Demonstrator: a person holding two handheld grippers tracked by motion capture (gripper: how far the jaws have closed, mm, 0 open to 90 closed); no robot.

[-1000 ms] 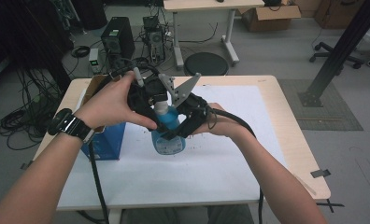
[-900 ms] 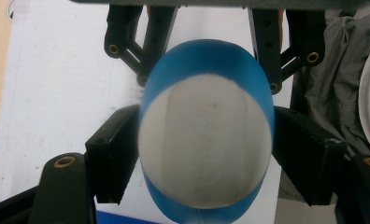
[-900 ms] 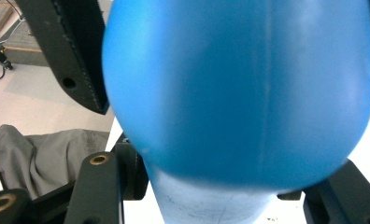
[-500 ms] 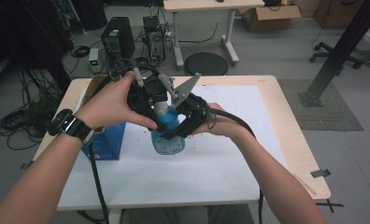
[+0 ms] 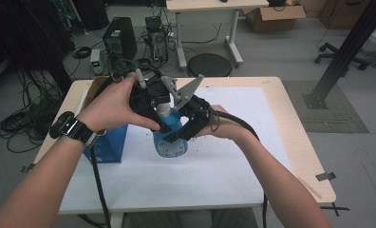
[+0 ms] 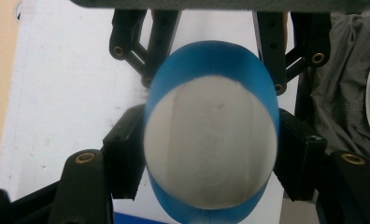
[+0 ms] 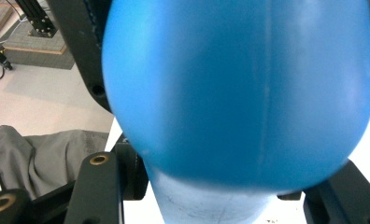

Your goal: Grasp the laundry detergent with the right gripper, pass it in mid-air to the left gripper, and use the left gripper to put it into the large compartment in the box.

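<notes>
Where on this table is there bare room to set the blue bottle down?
The white sheet lies bare right of the blue bottle, out to the table's wooden edge, and along the near side. It is crowded on the left, where the blue box stands beside the bottle.
</notes>
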